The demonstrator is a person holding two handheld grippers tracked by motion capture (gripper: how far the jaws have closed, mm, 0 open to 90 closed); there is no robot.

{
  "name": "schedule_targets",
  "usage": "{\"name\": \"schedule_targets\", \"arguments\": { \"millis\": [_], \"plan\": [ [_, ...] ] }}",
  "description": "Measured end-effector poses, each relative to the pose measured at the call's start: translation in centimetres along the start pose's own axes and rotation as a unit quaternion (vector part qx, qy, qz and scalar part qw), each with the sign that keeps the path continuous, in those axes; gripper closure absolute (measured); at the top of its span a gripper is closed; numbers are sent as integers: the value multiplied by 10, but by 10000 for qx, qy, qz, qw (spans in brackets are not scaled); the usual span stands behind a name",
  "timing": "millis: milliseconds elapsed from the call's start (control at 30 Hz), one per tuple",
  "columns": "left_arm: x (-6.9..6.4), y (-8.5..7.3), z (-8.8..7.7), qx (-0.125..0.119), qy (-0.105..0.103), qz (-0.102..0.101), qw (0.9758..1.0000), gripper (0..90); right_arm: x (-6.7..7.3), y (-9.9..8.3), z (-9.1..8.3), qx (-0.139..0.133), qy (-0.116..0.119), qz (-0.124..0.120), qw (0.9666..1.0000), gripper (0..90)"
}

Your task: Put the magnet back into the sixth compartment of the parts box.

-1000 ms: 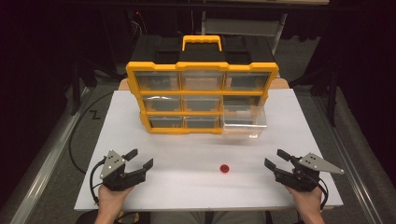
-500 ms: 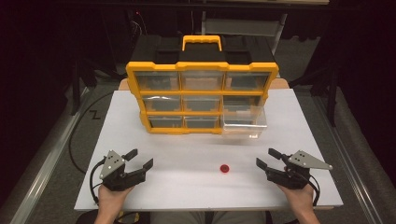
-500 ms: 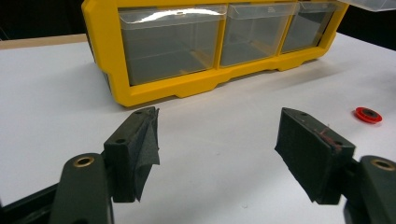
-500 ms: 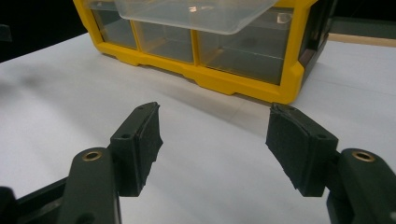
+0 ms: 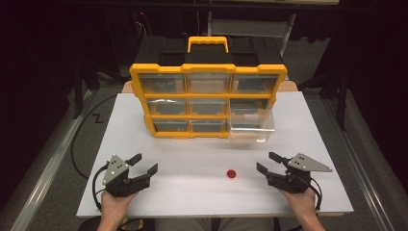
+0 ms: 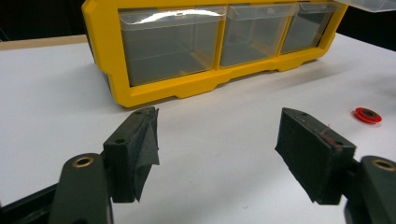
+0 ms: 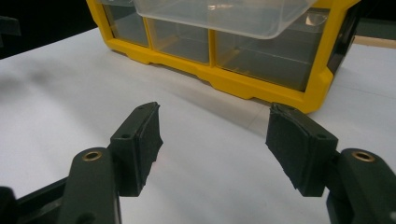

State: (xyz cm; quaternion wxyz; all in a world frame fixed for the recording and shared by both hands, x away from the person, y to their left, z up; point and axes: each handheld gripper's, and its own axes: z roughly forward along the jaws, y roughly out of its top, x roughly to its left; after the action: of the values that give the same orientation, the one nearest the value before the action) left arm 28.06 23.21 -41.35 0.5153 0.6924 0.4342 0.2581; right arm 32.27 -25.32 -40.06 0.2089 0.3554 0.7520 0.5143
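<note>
A yellow drawer cabinet point(image 5: 209, 101) with clear drawers stands at the back of the white table point(image 5: 192, 187). Its lower right drawer point(image 5: 251, 126) is pulled out. A small red ring point(image 5: 231, 173) lies on the table in front of it, also seen at the right of the left gripper view as the red ring point(image 6: 367, 115). My left gripper point(image 5: 144, 163) rests open near the front left, empty. My right gripper point(image 5: 268, 161) is open and empty, just right of the ring. The left gripper view faces the cabinet point(image 6: 210, 46); the right gripper view shows the pulled-out drawer point(image 7: 224, 14) overhead.
A black case with a yellow handle point(image 5: 208, 43) stands behind the cabinet. A black cable point(image 5: 79, 139) runs along the table's left side. Dark floor and chair legs surround the table.
My right gripper has moved left toward the red ring. The left gripper has stayed in place.
</note>
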Motion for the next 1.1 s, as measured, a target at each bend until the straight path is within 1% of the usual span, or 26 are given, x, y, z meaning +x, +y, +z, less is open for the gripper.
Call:
{"name": "schedule_targets", "arguments": {
  "millis": [567, 867, 1100],
  "plan": [
    [0, 0, 0, -30, 13, -3, 10000, 288, 11, 8, 16, 0, 189, -86, 9998, 370],
    [0, 0, 0, -25, 7, 7, 10000, 287, 21, 13, 29, 36, 332, -151, 9993, 373],
    [0, 0, -1, -27, 9, 6, 10000, 287, 26, 15, 36, 56, 378, -200, 9991, 375]
  ]
}}
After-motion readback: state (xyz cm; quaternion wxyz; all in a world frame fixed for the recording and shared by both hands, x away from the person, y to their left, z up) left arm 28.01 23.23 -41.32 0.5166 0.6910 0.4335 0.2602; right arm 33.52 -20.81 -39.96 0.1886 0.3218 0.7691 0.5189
